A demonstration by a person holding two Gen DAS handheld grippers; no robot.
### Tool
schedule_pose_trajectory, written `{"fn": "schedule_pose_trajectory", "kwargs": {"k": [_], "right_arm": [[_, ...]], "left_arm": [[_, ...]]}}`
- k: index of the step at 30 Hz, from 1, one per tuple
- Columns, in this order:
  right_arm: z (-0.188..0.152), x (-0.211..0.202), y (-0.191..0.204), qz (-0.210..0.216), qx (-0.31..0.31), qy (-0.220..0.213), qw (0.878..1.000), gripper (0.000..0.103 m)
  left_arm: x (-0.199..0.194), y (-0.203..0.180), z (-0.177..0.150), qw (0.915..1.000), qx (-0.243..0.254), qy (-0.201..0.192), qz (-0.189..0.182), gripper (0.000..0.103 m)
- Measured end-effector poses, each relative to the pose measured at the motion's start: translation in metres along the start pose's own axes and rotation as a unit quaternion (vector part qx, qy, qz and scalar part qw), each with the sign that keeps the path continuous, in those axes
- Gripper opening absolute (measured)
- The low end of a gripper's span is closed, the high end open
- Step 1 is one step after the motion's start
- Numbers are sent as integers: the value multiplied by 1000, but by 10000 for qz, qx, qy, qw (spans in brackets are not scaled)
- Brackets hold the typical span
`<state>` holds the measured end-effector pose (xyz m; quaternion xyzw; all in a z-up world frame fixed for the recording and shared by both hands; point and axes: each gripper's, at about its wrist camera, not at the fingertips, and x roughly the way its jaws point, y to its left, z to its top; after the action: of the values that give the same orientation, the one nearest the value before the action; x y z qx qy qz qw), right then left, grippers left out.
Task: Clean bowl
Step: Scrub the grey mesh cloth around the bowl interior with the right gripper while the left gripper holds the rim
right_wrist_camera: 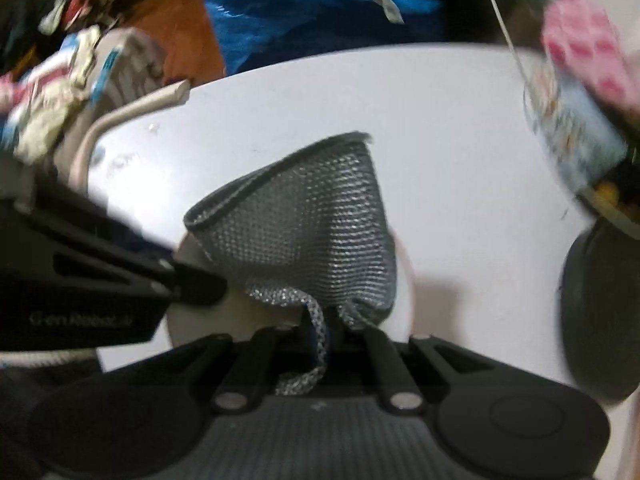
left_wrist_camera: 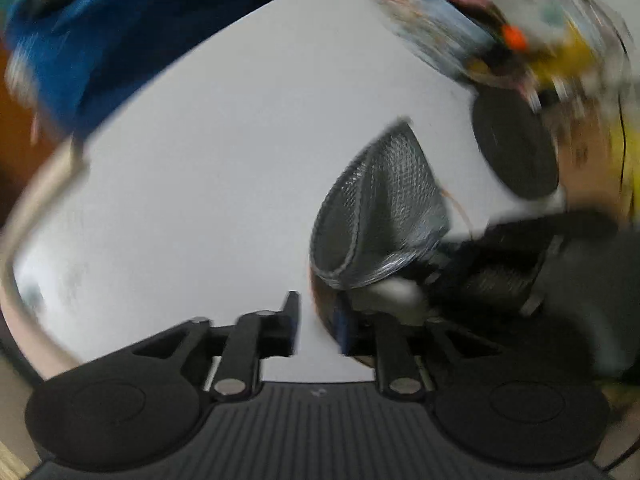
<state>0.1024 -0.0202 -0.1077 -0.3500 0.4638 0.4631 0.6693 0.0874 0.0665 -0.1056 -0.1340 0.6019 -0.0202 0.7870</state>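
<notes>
A grey mesh scrubbing cloth (right_wrist_camera: pixel 316 232) hangs bunched from my right gripper (right_wrist_camera: pixel 320 340), which is shut on its lower end. The cloth rests in a small white bowl (right_wrist_camera: pixel 402 304) on the white table. My left gripper (left_wrist_camera: pixel 318 332) holds the bowl's rim (left_wrist_camera: pixel 320 312) between its fingers; in the right wrist view its finger (right_wrist_camera: pixel 200 284) reaches in from the left onto the rim. In the left wrist view the cloth (left_wrist_camera: pixel 380 208) stands up from the bowl, with the right gripper (left_wrist_camera: pixel 500 264) beside it. Both views are blurred by motion.
A round black lid or disc (left_wrist_camera: pixel 516 148) lies on the white table (left_wrist_camera: pixel 224 168) at the right, also in the right wrist view (right_wrist_camera: pixel 600 312). A patterned container (right_wrist_camera: pixel 572 132) stands behind it. Blue cloth (right_wrist_camera: pixel 304 12) and clutter lie beyond the table's far edge.
</notes>
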Motion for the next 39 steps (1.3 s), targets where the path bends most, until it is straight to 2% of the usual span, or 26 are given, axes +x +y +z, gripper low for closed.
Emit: {"fn": "schedule_pose_trajectory", "kwargs": {"k": [1, 4, 6, 7, 8, 10, 12, 14, 16, 19, 22, 26, 31, 33, 36, 39], "right_arm": [[1, -1, -1, -73, -175, -32, 9998, 3], [5, 1, -5, -195, -643, -80, 9977, 2], [8, 5, -10, -189, -883, -102, 9959, 2], [10, 7, -12, -171, -955, -123, 9952, 2], [13, 8, -15, -163, -1009, -149, 9947, 1], [20, 9, -19, -155, -1099, -207, 9936, 2], [28, 7, -24, -202, -956, -226, 9950, 2], [31, 5, -27, -193, -667, -172, 9974, 2], [29, 6, -25, -193, -270, -18, 9994, 2], [23, 6, -20, -61, 310, 68, 9995, 3], [12, 6, -17, 189, 831, 161, 9962, 4], [-3, 7, -2, 454, 984, 317, 9936, 6], [-10, 4, 7, 697, 1034, 363, 9915, 6], [-13, 4, 8, 722, 876, 290, 9931, 5], [-13, 5, 7, 609, 484, 207, 9968, 4], [-8, 7, 1, 512, 141, 199, 9984, 4]], "left_arm": [[2, 0, 4, 9999, 148, 49, -22, 44], [6, 0, 16, 9983, 535, 150, -192, 47], [6, 0, 23, 9957, 861, 99, -339, 39], [5, 0, 27, 9944, 966, 53, -417, 29], [5, -1, 29, 9939, 1018, 7, -430, 23], [6, 0, 32, 9947, 965, -120, -344, 20], [5, 6, 33, 9974, 596, -248, -311, 16], [3, 20, 30, 9984, -157, -385, -379, 11], [1, 34, 20, 9938, -875, -416, -546, 9], [2, 41, 5, 9847, -1576, -466, -578, 8], [3, 37, -11, 9785, -1927, -358, -644, 8], [3, 31, -28, 9716, -2238, -187, -747, 9], [6, 19, -29, 9784, -1932, 31, -734, 9], [4, 17, -28, 9830, -1696, 53, -702, 9], [3, 10, -19, 9933, -1043, 26, -504, 10], [1, 4, -10, 9986, -439, -28, -277, 15]]}}
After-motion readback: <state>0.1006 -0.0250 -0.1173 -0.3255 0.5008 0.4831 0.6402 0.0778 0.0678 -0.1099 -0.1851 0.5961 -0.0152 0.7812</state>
